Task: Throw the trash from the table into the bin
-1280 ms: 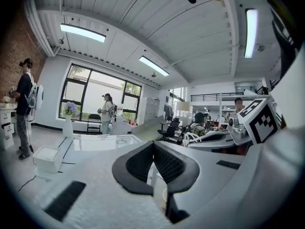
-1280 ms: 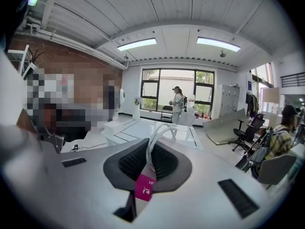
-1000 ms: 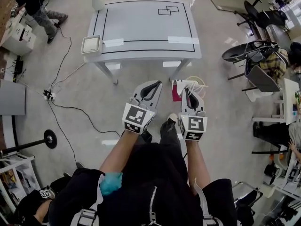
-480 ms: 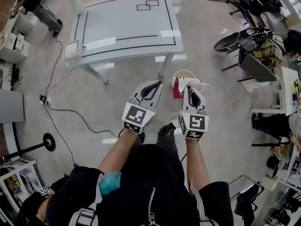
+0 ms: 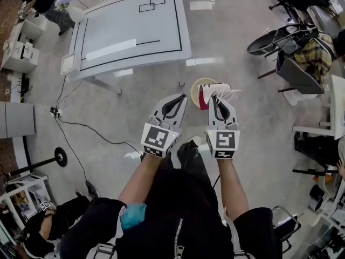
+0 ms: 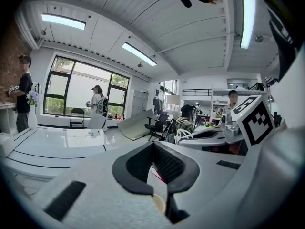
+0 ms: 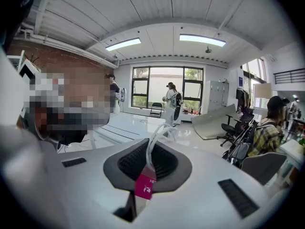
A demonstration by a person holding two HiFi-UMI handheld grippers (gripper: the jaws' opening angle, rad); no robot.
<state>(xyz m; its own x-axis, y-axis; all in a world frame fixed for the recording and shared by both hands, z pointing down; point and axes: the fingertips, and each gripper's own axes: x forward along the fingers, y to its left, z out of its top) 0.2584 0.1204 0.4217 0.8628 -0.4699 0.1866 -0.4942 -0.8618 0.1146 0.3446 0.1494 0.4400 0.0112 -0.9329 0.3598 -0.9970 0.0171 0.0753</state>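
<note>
The right gripper [image 5: 220, 98] is the one that matters here. Its jaws are closed on the trash [image 5: 211, 93], a crumpled white wrapper with a magenta label and thin white strips sticking up past the jaw tips. In the right gripper view the label [image 7: 144, 185] hangs pinched between the dark pads, with the white strip arching up out of them. The left gripper [image 5: 174, 99] is carried alongside with its jaws together, and nothing shows between the pads in its own view [image 6: 153, 148].

The bin [image 5: 195, 85] is a round, pale-rimmed container on the floor, well apart from the surface [image 5: 129, 31], which lies further off toward the upper left of the head view and looks bare of trash. From the head view the wrapper overlaps the bin's right side, so the opening sits just ahead of the right jaws and a little to their left — roughly on a line between the two grippers, but closer to the right one. How high the wrapper hangs above the rim cannot be judged from this steep angle.

The drop probably turns on a small shift of the right jaws forward and leftward, over the middle of the opening, before they part — otherwise the light wrapper could catch the near rim or fall outside.
</note>
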